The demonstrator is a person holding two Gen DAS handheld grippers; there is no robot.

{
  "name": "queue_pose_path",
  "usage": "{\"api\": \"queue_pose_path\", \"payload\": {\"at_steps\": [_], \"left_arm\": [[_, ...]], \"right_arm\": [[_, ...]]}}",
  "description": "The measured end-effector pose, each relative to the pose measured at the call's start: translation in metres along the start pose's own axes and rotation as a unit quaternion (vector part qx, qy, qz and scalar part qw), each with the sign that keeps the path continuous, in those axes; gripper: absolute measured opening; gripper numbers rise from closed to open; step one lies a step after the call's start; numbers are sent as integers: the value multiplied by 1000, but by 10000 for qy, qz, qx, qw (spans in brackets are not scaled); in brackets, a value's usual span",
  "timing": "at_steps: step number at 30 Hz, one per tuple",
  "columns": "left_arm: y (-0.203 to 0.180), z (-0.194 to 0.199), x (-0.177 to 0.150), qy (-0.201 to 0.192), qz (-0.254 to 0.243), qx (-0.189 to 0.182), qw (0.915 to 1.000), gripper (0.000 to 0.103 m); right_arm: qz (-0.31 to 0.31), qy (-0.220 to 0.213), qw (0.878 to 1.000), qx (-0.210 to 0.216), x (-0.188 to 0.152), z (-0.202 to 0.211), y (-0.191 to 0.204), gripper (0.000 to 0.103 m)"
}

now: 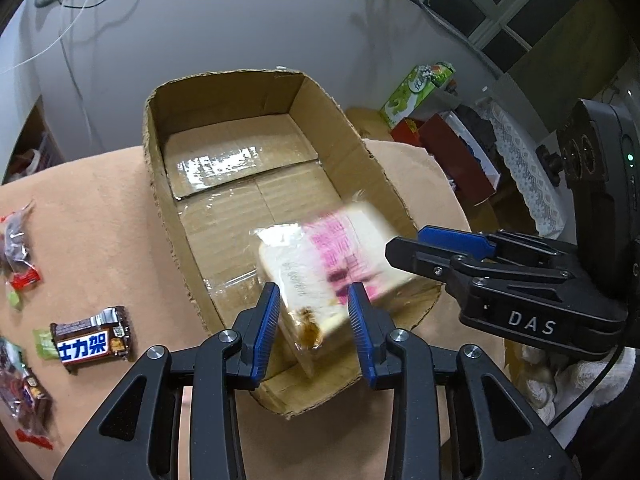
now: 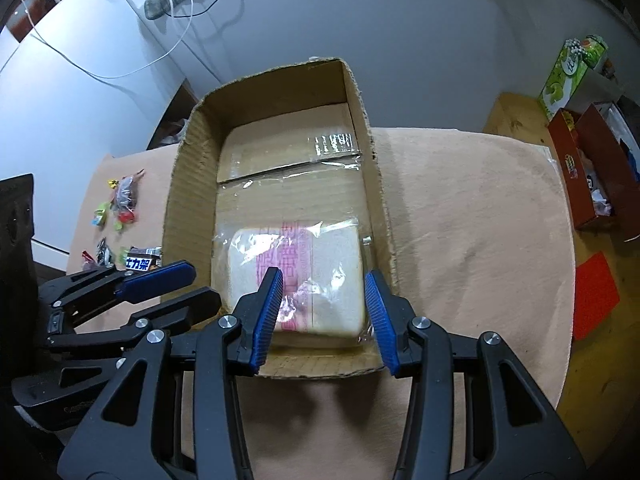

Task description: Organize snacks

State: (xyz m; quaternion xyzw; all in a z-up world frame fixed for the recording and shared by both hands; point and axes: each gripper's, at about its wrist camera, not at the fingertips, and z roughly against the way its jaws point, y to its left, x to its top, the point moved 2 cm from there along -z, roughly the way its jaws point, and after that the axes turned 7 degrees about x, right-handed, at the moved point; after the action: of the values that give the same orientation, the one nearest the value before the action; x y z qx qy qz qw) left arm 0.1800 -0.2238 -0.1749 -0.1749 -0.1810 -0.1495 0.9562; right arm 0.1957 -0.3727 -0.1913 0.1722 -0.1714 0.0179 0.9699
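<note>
Both tongs spread; bread pack point(image 2: 298, 280) against box point(image 2: 276, 84) near wall.

My two black claws, the left gripper point(image 1: 314, 334) and the right gripper point(image 2: 325, 316), have ribbed blue pads; the bread pack point(image 2: 298, 280) is clear with pink print over pale slices, the cardboard box point(image 2: 182, 184) plain brown, the tablecloth point(image 2: 472, 232) tan, the chocolate bar point(image 1: 93, 335) brown with white characters on blue.

We see the bread pack point(image 1: 328, 264) smeared by motion blur in the left wrist view, its pink print unreadable. At 9 o'clock, 2 snack bags point(image 1: 16, 248) run off the frame edge. The left gripper's fingers point(image 1: 264, 320) hide the carton's point(image 1: 160, 184) near wall.
</note>
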Motion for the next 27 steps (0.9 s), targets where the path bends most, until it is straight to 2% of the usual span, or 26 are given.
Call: {"api": "queue_pose_path", "payload": {"at_steps": [12,19,22,27], "left_arm": [[4,10,0,-115,-14,98,9999,32],[12,31,-7,-299,-3,180,9994,35],[18,40,-12,-357,43,183,9992,35],[34,59,-23,-469,191,248,9984,35]], "right_arm": [[71,-69,10000,4,-4,7,8,45],[242,-190,9995,47,-9,18,28,46],[392,-271,9988,75,-11,23,42,59],[666,-340,9970,185,-17,30,70,61]]}}
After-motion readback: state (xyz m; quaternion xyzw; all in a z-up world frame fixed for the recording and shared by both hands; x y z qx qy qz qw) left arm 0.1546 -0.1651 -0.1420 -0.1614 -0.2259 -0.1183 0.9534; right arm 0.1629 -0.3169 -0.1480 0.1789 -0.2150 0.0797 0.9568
